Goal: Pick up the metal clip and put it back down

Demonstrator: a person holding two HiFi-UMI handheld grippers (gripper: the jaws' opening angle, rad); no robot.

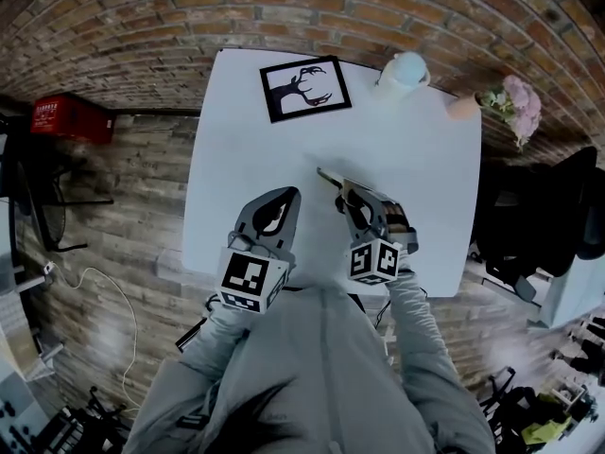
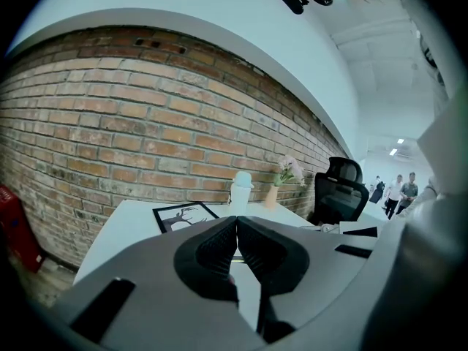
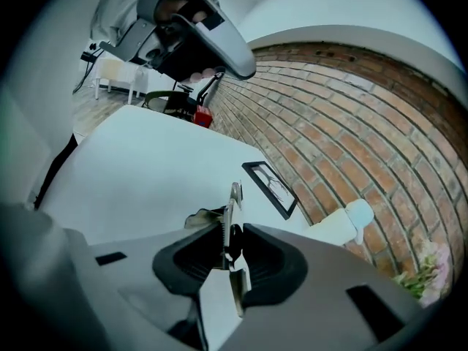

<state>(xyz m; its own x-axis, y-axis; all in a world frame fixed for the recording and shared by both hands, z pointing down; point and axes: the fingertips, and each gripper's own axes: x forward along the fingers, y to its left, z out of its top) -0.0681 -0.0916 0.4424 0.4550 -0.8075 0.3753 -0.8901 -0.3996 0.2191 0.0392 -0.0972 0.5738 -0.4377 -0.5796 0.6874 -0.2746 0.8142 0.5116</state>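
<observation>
A metal clip stands edge-on between the black pads of my right gripper, which is shut on it; its tip sticks up past the fingers. In the head view the clip pokes out to the upper left of my right gripper, over the middle of the white table. My left gripper hovers to the left of it over the table's near part. Its pads meet with nothing between them in the left gripper view.
A black-framed deer picture lies at the table's far side, with a white bottle and a small vase of pink flowers to its right. A brick wall runs behind. A black office chair stands right of the table, a red box left.
</observation>
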